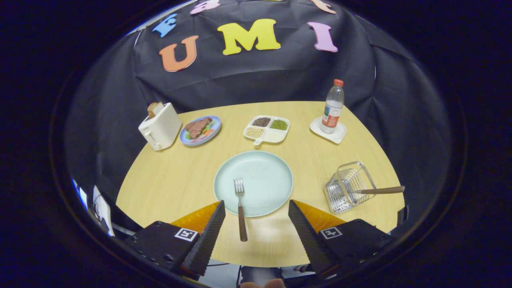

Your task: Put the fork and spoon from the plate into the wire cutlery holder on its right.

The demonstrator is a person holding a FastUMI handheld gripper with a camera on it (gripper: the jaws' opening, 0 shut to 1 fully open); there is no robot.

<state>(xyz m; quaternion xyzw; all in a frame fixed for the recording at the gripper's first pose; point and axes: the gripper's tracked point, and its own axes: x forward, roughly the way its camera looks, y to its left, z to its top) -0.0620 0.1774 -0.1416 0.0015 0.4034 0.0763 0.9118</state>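
Currently listed, item by item.

Claw (256,224): fingers spread wide, nothing between them under pressure; it hovers low over the near edge of the table (168,180).

Fork (240,208): lies between the fingers, closer to the left one. Its long axis runs almost straight away from the claw, prongs far, resting on the plate (272,180); the brown handle overhangs the near rim and points back toward the claw. The handle end is the nearest part (judged the likeliest place to pinch, with a short forward reach and little turning).

Spoon (378,191): already in the wire holder (348,186), handle sticking out to the right. The holder lies on its side, well right of the plate, ahead of the right finger.

Remaining, as judged: the fork alone.

Other stock: toaster (160,126), dish of meat (200,130), divided tray of beans (267,129), water bottle (333,107) on a white coaster.

Writing: the bottle label is too small to read; square coded markers sit on both finger mounts.
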